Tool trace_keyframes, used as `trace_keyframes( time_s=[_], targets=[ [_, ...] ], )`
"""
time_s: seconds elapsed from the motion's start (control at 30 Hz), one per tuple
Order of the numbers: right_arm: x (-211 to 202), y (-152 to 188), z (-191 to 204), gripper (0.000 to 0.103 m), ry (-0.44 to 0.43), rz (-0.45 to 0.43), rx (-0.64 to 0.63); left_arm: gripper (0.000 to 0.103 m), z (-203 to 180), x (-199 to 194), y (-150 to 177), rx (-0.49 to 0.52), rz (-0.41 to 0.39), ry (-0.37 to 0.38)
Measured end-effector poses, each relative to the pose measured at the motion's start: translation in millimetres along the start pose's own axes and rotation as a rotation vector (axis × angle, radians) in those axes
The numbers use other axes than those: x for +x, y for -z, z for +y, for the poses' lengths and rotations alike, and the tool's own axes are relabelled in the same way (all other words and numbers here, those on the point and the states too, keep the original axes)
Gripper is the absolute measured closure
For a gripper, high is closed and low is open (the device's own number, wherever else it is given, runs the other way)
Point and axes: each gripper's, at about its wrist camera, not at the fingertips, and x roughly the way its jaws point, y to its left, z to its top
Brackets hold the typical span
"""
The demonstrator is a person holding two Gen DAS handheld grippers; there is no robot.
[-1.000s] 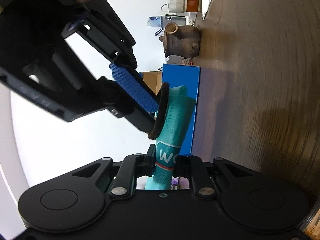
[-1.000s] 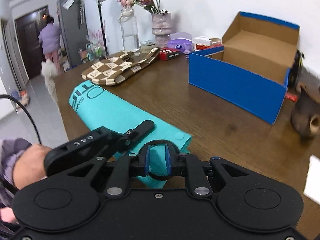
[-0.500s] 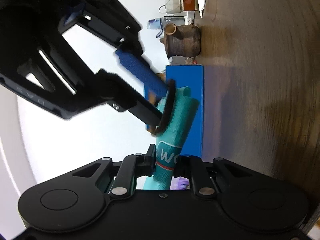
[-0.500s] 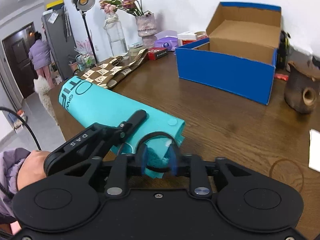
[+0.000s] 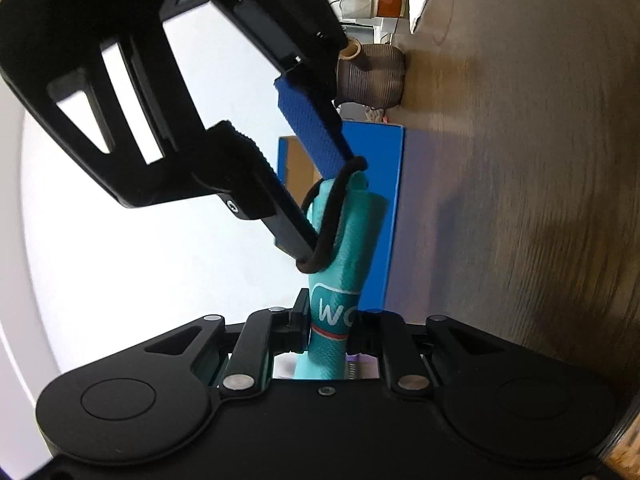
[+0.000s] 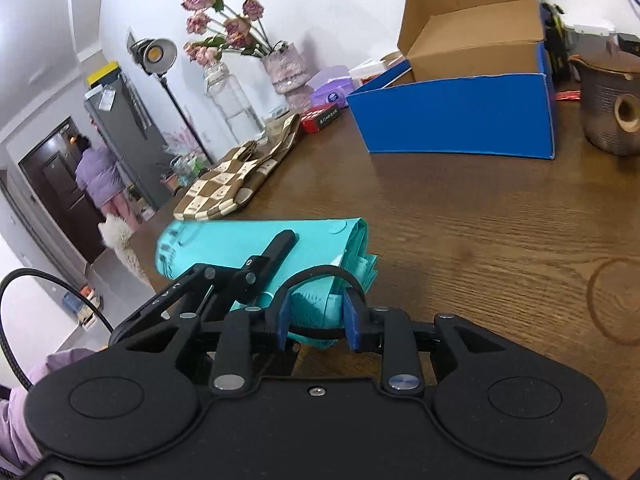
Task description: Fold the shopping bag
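Observation:
The teal shopping bag (image 5: 344, 248) is rolled into a tight bundle, held above the wooden table (image 6: 480, 216). My left gripper (image 5: 328, 322) is shut on one end of the roll. My right gripper (image 6: 316, 314) is open, its blue fingers (image 5: 312, 132) spreading a black elastic band (image 5: 332, 216) stretched around them. The band loops over the free end of the roll (image 6: 320, 304), which lies between the spread fingers. The left gripper's finger (image 6: 276, 248) rests along the roll in the right wrist view.
An open blue cardboard box (image 6: 464, 112) stands on the table beyond the roll. A brown ceramic pot (image 6: 612, 112) sits right of it. A checkered cloth bag (image 6: 236, 176), a glass jar and a vase of flowers (image 6: 280, 68) are at the far left edge.
My right gripper's fingers have spread apart, stretching the black band wider, and the band has moved over the end of the teal roll. The left gripper keeps its hold.

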Motion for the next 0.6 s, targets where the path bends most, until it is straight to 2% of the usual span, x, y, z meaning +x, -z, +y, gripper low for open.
trace_keyframes(
  time_s=[0.1,0.33,0.6],
  targets=[
    [1,2,-3,0.072,-0.021,-0.032,0.058,0.089,4,1,0,-0.029,0.009,-0.003],
    [-3,16,1,0.072,0.006,-0.170,0.110,0.089,18,2,-4,-0.143,0.028,0.019],
    [2,18,-12,0.072,-0.044,-0.198,0.204,0.089,34,-13,5,-0.222,0.049,0.044]
  ],
)
